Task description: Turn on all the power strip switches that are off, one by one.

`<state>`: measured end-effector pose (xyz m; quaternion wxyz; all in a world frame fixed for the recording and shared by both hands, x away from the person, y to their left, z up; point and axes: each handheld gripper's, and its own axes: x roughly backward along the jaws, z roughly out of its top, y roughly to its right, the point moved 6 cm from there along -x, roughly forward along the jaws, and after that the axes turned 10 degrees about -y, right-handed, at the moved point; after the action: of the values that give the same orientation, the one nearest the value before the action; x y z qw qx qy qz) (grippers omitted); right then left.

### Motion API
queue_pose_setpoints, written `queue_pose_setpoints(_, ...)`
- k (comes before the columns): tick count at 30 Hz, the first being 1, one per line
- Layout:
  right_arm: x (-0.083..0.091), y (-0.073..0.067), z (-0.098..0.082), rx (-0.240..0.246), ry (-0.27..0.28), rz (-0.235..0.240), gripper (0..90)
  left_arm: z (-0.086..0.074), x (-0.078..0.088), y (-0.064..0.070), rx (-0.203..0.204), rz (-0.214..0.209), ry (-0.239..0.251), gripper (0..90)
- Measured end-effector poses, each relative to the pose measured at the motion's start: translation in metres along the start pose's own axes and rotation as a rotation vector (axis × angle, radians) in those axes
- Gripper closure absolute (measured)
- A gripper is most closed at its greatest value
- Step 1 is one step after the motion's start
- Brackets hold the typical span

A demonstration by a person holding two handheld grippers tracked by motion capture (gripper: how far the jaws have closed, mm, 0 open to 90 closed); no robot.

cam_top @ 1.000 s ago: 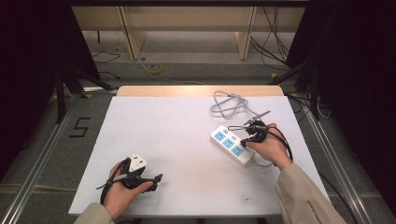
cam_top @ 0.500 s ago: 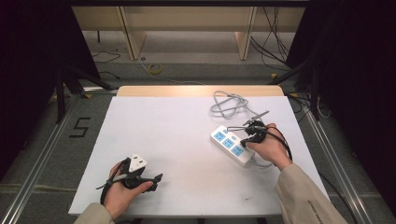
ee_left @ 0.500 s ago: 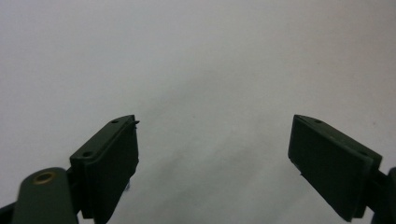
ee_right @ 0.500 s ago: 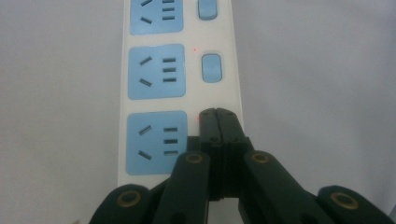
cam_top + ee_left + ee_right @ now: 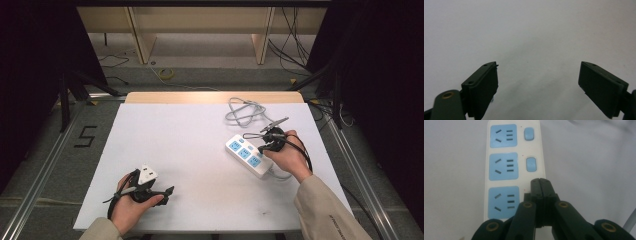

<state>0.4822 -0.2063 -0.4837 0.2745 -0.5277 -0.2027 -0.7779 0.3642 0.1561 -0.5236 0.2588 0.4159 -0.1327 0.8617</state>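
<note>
White plastic power strip with three blue sockets and blue rocker switches (image 5: 248,155), lying flat at the right of the white table (image 5: 200,150). Right gripper (image 5: 540,182), jaws pressed together, tip poised over the nearest switch position. Left gripper (image 5: 537,82), jaws spread, empty. Likely rigid, light, smooth-sided; best held across the narrow sides.

A lab recording bay: white table (image 5: 200,150), black curtains (image 5: 30,75), floor number marking (image 5: 86,136).
</note>
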Motion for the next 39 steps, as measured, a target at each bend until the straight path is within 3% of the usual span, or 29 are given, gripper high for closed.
queue_pose_setpoints(39,0.002,-0.003,0.024,0.046,-0.036,-0.026,90.0,0.0,0.001,-0.001,0.003,0.002,0.005,15.7)
